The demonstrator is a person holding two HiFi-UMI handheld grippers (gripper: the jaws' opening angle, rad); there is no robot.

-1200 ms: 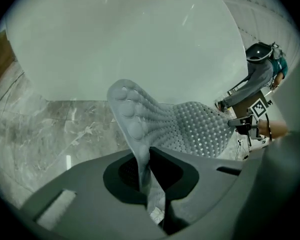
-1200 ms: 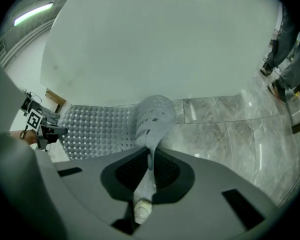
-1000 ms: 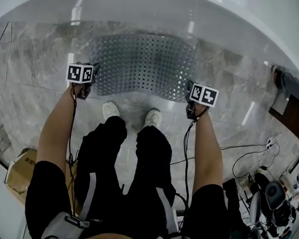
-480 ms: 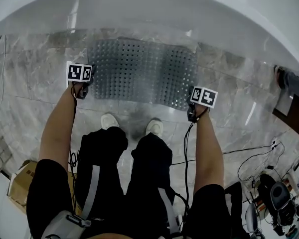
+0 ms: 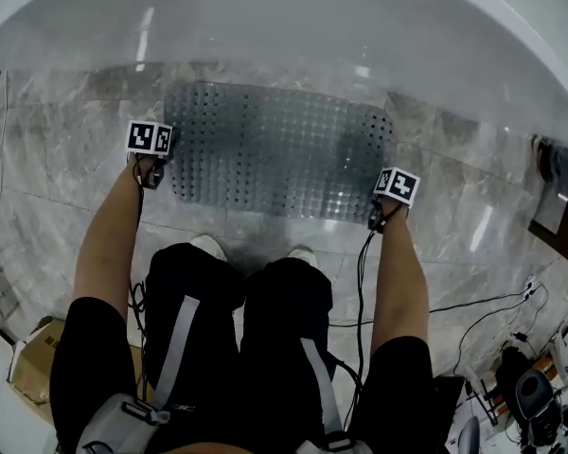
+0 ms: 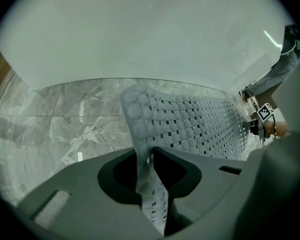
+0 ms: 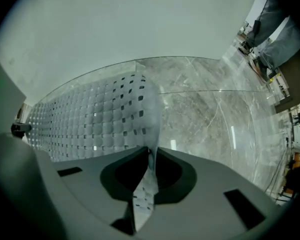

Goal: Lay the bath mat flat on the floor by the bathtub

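I count one bath mat (image 5: 279, 149), one bathtub (image 5: 284, 17), one cardboard box (image 5: 28, 367) and two grippers: left gripper (image 6: 151, 156), right gripper (image 7: 150, 156).

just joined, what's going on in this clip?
A person stands at the bathtub with a gripper in each hand, laying a grey perforated bath mat on the marble floor beside the tub. The mat lies nearly flat. The right gripper is clamped on the mat's near right corner. The left gripper has its jaws opening, with the near left corner between them.
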